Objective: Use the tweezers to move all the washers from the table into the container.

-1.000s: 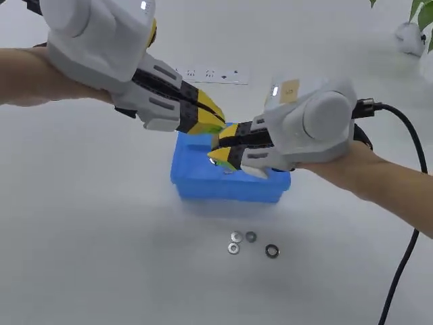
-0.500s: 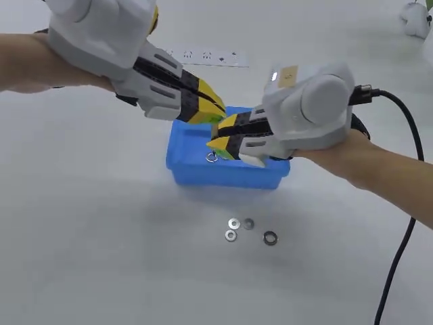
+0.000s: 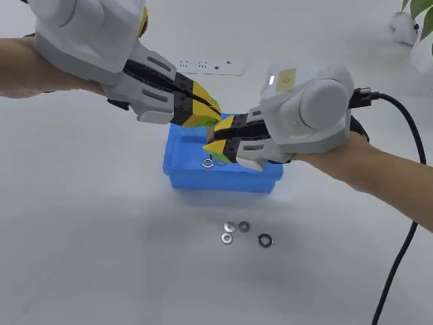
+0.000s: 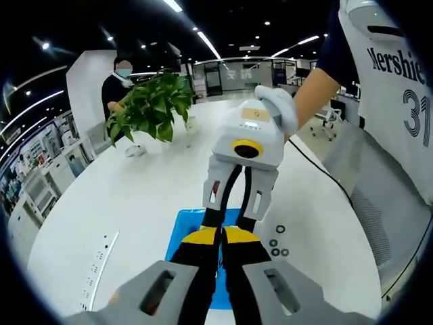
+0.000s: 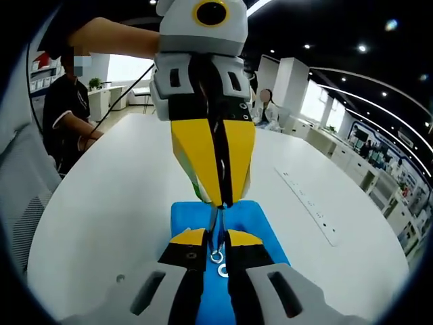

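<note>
right gripper view: thin metal tweezers (image 5: 216,227) run from the left claw (image 5: 220,200), clamped on them, into the right claw (image 5: 216,238), narrowed around them. both largely hide them. the tips pinch a small silver washer (image 5: 216,256) over the blue plastic container (image 5: 256,218). four loose washers (image 3: 244,226) lie on the white bench (image 3: 101,237). a cut-off white shirt (image 4: 399,101) reads "mershie", "31".

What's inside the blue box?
Two washers show inside the box, by the tip of the tweezers. The left gripper and right gripper cover the rest of the inside, so more may hide there.
</note>
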